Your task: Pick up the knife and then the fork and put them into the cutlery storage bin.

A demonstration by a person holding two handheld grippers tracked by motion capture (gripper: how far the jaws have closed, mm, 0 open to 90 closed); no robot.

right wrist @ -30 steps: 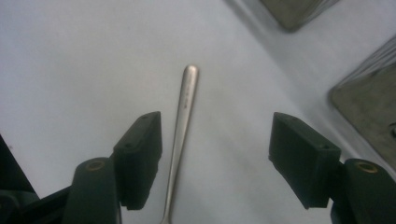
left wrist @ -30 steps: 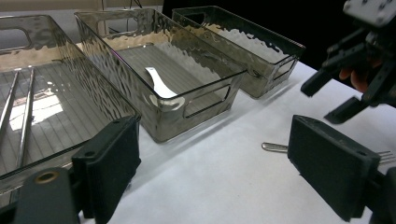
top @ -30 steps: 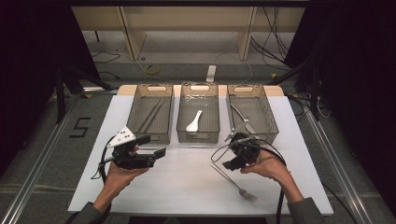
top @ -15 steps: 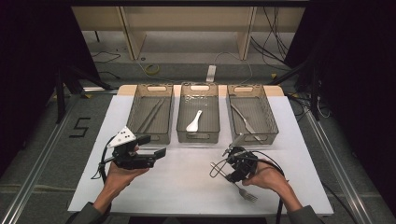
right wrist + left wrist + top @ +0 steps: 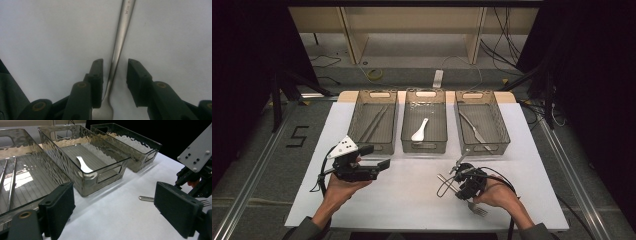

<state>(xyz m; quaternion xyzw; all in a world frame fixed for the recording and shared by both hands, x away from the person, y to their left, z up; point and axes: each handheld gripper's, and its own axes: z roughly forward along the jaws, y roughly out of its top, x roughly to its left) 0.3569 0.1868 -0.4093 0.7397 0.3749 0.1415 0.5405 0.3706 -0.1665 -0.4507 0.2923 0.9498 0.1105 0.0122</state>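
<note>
A metal fork (image 5: 478,210) lies flat on the white table (image 5: 412,200) near the front right. My right gripper (image 5: 464,187) is low over it, pointing down. In the right gripper view the fork's neck (image 5: 122,32) runs between the two black pads of my right gripper (image 5: 113,62). The jaws have just been closing, and a small gap still shows on each side of the neck. My left gripper (image 5: 374,156) hovers open at the front left with nothing in it. In its own view my left gripper (image 5: 115,205) looks past the bins, with the fork's handle (image 5: 146,198) beyond it.
Three clear bins stand in a row at the back. The left bin (image 5: 357,131) holds two thin metal rods, the middle bin (image 5: 408,131) a white spoon (image 5: 419,130), the right bin (image 5: 501,127) a knife (image 5: 474,131). Cables trail from both grippers.
My right gripper has come down and toward the table's near edge, onto the fork, and its jaws stand narrower. The left gripper has kept still.
</note>
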